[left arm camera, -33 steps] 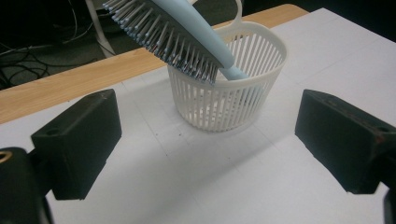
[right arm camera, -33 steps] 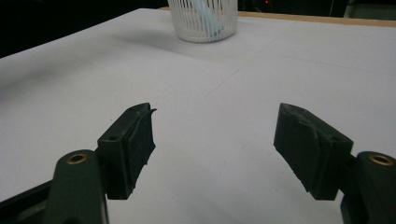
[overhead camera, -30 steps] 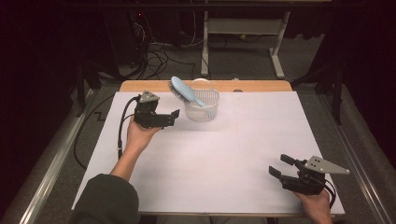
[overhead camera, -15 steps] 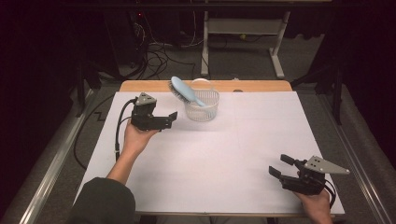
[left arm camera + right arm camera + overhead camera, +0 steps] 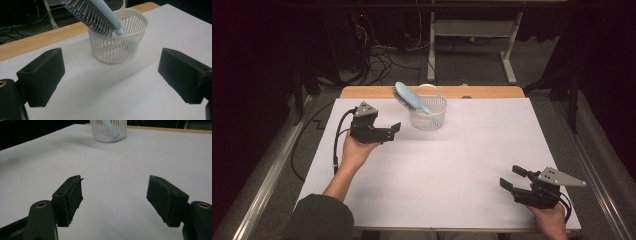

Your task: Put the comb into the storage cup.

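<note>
A white slatted basket [image 5: 428, 114] stands at the back middle of the white-covered table [image 5: 452, 165]. A light blue hairbrush [image 5: 407, 95] stands handle-down in it, its bristled head leaning out to the upper left. My left gripper [image 5: 391, 131] is open a short way left of the basket, jaws pointing at it and holding nothing. The left gripper view has the basket [image 5: 120, 45] and the brush [image 5: 95, 15] straight ahead of the left gripper [image 5: 110, 75]. My right gripper [image 5: 510, 176] is open and holding nothing near the front right edge; from the right gripper [image 5: 115, 195] the basket [image 5: 108, 131] is far off.
A strip of bare wood [image 5: 492, 92] runs along the table's back edge. A black cable [image 5: 337, 145] trails from the left gripper over the left side. Beyond the table are floor cables [image 5: 382, 55] and a white desk frame [image 5: 472, 30].
My left gripper has drawn back a little to the left and toward the person, away from the basket. The right gripper, the basket and the brush have stayed put.
</note>
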The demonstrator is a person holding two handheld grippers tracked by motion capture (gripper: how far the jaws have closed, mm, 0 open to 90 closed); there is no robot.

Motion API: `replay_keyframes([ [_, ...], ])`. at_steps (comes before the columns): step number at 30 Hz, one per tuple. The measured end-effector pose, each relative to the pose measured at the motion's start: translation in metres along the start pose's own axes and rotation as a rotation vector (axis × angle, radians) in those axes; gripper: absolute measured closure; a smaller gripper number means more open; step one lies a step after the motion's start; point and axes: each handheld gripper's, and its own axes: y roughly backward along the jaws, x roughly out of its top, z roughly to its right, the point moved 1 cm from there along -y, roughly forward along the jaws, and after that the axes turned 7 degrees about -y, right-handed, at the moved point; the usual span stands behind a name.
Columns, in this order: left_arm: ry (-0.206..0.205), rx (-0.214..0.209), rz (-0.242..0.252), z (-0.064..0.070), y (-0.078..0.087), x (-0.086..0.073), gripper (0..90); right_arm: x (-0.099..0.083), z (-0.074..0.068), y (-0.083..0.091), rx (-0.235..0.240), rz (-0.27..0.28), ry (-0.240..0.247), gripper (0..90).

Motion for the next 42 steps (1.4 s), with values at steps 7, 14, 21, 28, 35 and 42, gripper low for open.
replay_keyframes([
  [7, 0.001, -0.002, 0.003, 0.0, 0.003, -0.003, 6.4, 0.0, 0.0, 0.0, 0.0, 0.001, -0.001, 28.9],
  [14, 0.006, 0.0, 0.008, -0.001, 0.006, -0.008, 6.5, 0.0, 0.001, 0.0, -0.002, 0.002, -0.003, 28.8],
  [21, 0.008, -0.004, 0.01, -0.001, 0.011, -0.01, 6.5, 0.0, 0.001, 0.0, -0.003, 0.001, -0.003, 28.8],
  [28, -0.004, 0.004, 0.01, 0.0, 0.015, -0.01, 6.4, 0.0, 0.0, 0.0, -0.002, 0.002, -0.004, 28.9],
  [35, -0.004, 0.008, 0.009, 0.0, 0.017, -0.015, 6.5, 0.0, 0.0, 0.0, -0.001, 0.003, -0.003, 28.9],
  [42, -0.008, 0.007, 0.017, 0.003, 0.021, -0.018, 6.5, 0.0, 0.0, 0.0, -0.002, 0.002, -0.002, 28.8],
])
